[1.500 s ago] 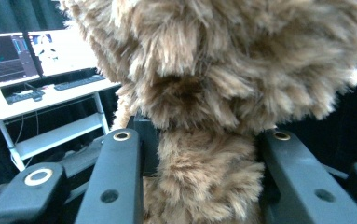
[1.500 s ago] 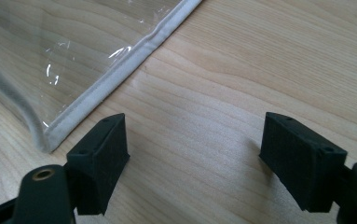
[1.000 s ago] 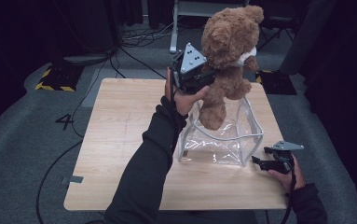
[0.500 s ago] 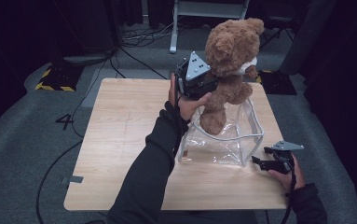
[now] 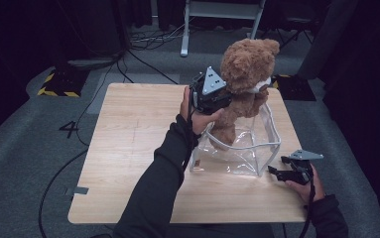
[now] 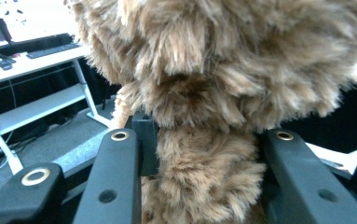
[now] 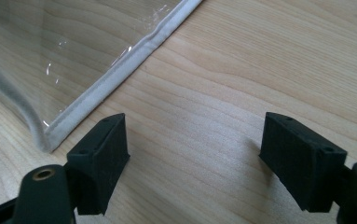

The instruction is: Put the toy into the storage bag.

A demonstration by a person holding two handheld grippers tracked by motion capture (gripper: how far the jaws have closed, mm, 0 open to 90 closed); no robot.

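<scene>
Overhead, the left gripper point(image 5: 225, 101) holds a brown teddy bear point(image 5: 244, 74) upright with its legs dipping into the open mouth of a clear plastic bag point(image 5: 237, 148) standing on the wooden table point(image 5: 133, 129); close in, the left gripper view adds that the jaws pinch the furry body just under the head point(image 6: 204, 172). Meanwhile the right gripper point(image 7: 192, 156) rests low on bare wood, jaws spread wide on nothing, just beside the bag's white-trimmed bottom corner point(image 7: 50, 135), and the high view places it near the table's right front edge, with open tabletop to the left of the bag.
</scene>
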